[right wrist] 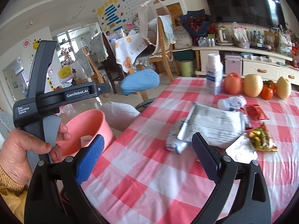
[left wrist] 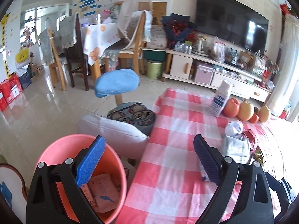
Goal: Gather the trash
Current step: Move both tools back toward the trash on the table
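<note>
Left wrist view: looks forward and down between own fingers, from table's left edge; pink bucket close below at left, checked tablecloth at right, TV far ahead.

Right wrist view: sits further right, over tablecloth, faces same way, tilted down; wrappers close ahead; left gripper's body and hand near at left.

Shared: bucket, milk carton, fruit row, blue stool.
</note>
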`<move>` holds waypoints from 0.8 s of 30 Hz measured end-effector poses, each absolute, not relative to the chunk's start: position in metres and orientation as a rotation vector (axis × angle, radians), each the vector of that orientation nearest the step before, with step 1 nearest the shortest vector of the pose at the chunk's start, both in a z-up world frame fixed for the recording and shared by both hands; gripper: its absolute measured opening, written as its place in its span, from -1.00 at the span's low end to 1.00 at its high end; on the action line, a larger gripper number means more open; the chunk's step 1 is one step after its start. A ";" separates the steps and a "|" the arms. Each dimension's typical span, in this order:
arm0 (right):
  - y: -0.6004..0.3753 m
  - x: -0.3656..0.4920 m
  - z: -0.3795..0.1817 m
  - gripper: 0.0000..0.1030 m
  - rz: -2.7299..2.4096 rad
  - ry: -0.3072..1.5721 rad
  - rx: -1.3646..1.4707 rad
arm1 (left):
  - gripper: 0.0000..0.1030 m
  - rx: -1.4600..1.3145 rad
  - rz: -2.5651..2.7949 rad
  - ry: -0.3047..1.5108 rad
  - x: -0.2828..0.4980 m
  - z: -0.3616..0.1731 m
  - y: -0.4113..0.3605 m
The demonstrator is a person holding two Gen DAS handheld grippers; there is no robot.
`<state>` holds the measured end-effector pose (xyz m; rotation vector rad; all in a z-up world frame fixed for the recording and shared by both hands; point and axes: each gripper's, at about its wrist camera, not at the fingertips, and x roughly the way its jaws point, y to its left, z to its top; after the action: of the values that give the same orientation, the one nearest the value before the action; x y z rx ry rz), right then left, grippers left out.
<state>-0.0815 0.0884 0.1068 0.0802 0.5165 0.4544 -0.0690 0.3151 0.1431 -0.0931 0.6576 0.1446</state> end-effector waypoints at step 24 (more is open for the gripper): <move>-0.001 -0.089 0.110 0.92 0.356 0.475 0.096 | 0.83 -0.004 0.051 0.760 -0.043 0.140 0.228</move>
<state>-0.0893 -0.0012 0.1101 0.0958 0.4754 0.3561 -0.0434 0.2282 0.1395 -0.0039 0.7600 0.0505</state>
